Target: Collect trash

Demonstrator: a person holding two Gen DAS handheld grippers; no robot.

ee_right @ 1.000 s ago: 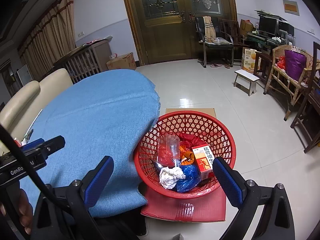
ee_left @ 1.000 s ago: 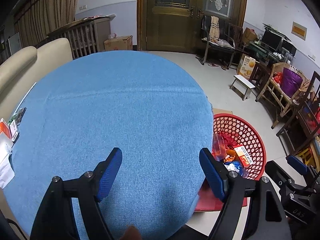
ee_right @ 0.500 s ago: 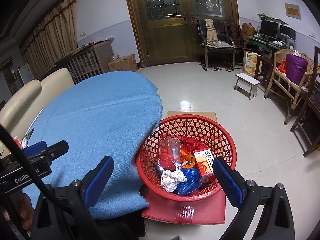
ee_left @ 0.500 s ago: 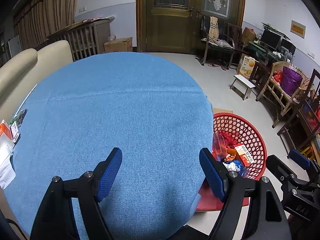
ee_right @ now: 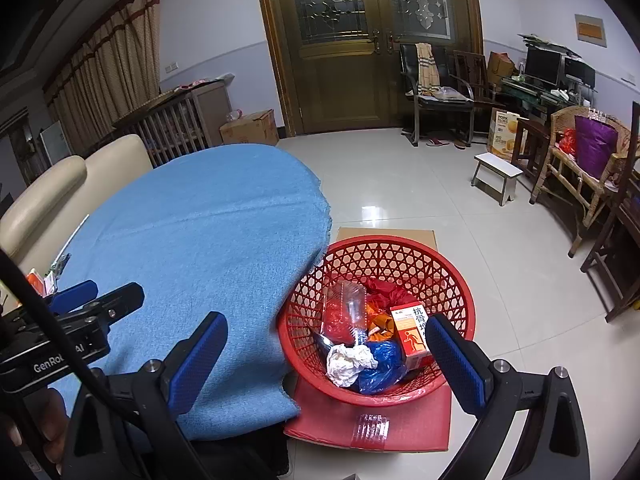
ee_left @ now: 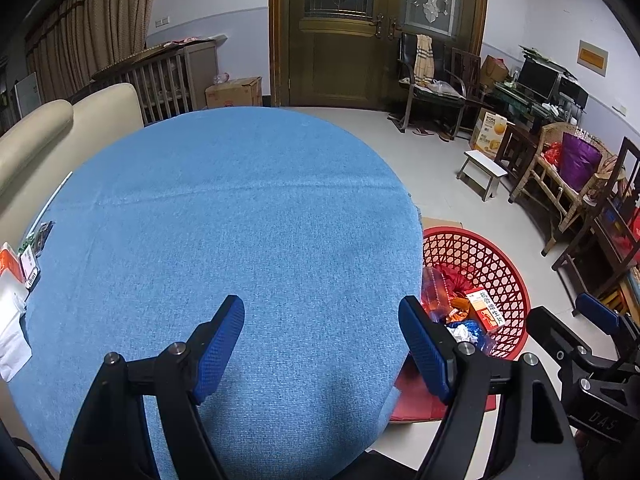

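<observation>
A red lattice basket [ee_right: 384, 252] [ee_left: 500, 256] sits on a red box on the floor, right of the round table with a blue cloth [ee_left: 224, 240] [ee_right: 192, 240]. Inside lie a clear plastic bottle [ee_right: 352, 304], a crumpled white paper [ee_right: 348, 362], a blue bag [ee_right: 380, 364], an orange-and-white carton [ee_right: 412, 328] and red wrappers. My left gripper [ee_left: 322, 340] hangs open over the bare cloth, holding nothing. Above the basket's near rim my right gripper [ee_right: 326, 354] is open and empty.
Small packets and white paper [ee_left: 16, 280] lie at the table's left edge beside a cream sofa [ee_left: 48, 128]. A white stool [ee_right: 496, 176], wicker chair [ee_right: 580, 160], dark chairs and a desk with monitors line the right wall. Wooden doors [ee_right: 360, 40] stand behind.
The right wrist view has shifted slightly, so the basket sits a little farther up and right in it. The left gripper has kept still.
</observation>
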